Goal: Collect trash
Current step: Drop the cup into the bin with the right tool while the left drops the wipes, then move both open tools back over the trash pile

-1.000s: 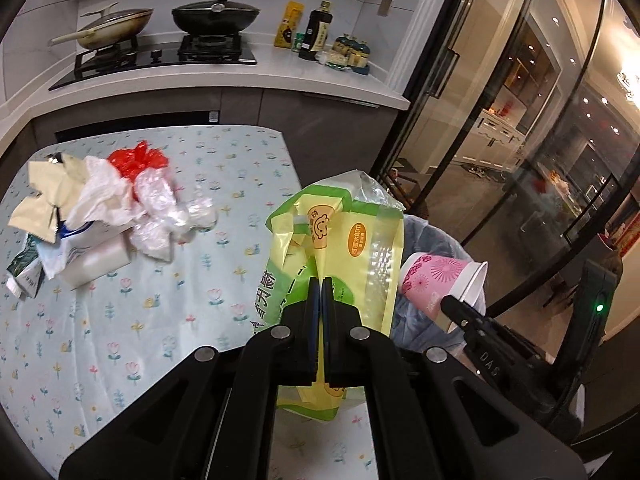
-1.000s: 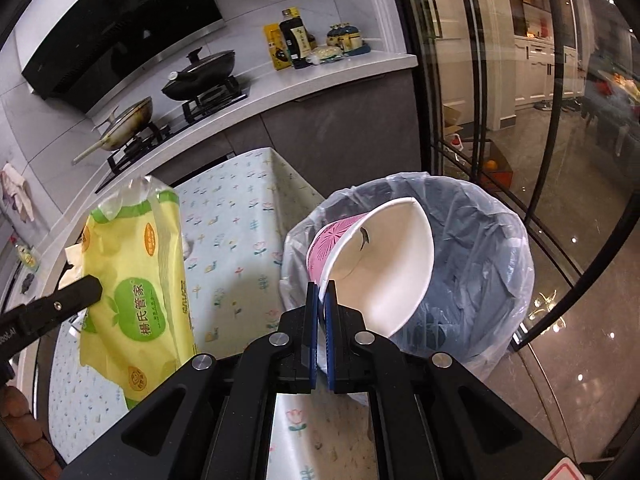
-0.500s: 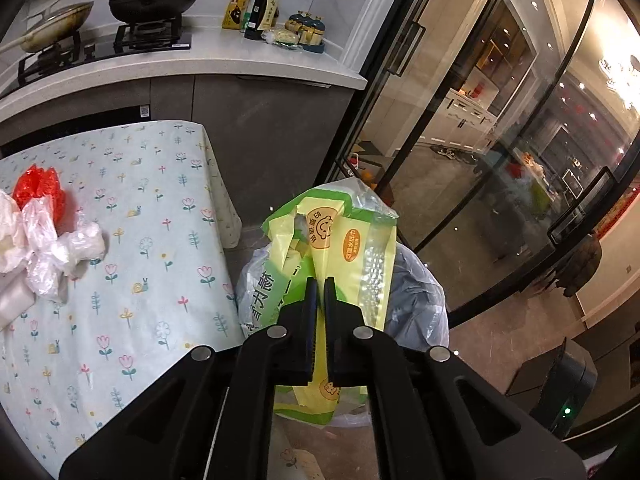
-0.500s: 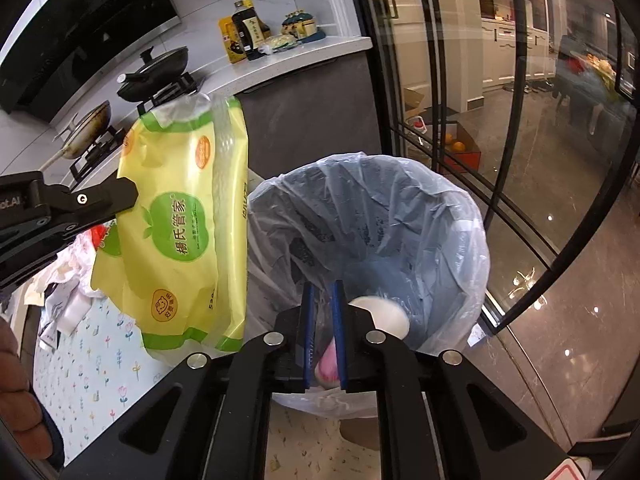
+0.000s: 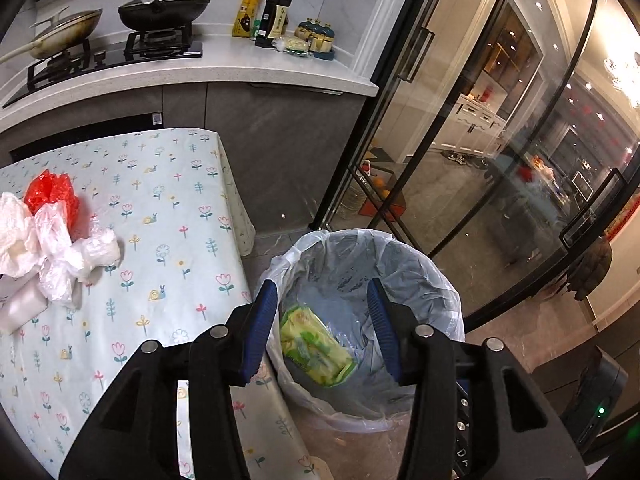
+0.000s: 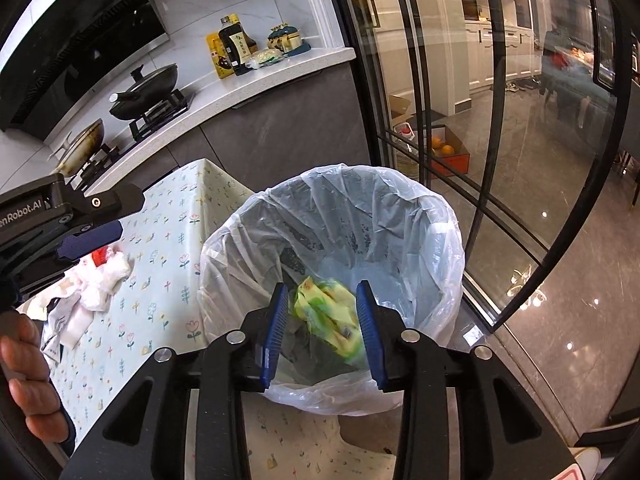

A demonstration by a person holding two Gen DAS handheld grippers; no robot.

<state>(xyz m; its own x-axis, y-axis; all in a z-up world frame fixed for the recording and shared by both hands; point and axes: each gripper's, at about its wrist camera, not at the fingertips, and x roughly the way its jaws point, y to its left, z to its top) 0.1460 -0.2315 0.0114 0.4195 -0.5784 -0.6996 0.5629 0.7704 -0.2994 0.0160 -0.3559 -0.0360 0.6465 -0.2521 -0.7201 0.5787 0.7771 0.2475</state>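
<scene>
A kitchen: floral-clothed table (image 5: 152, 240), two pans on the hob at 11 o'clock. One lined bin (image 5: 440, 292) holds one yellow-green wrapper (image 5: 316, 344), a second ago gripped above it. The left gripper (image 5: 322, 330) and right gripper (image 6: 322, 326), jaws opening, are both released and empty. Crumpled bags (image 5: 52, 240) remain at 9 o'clock.

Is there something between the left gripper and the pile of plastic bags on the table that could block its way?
Nothing visible does. The left gripper hangs over the bin, jaws opening and empty; only bare tablecloth lies before the plastic bags.
</scene>
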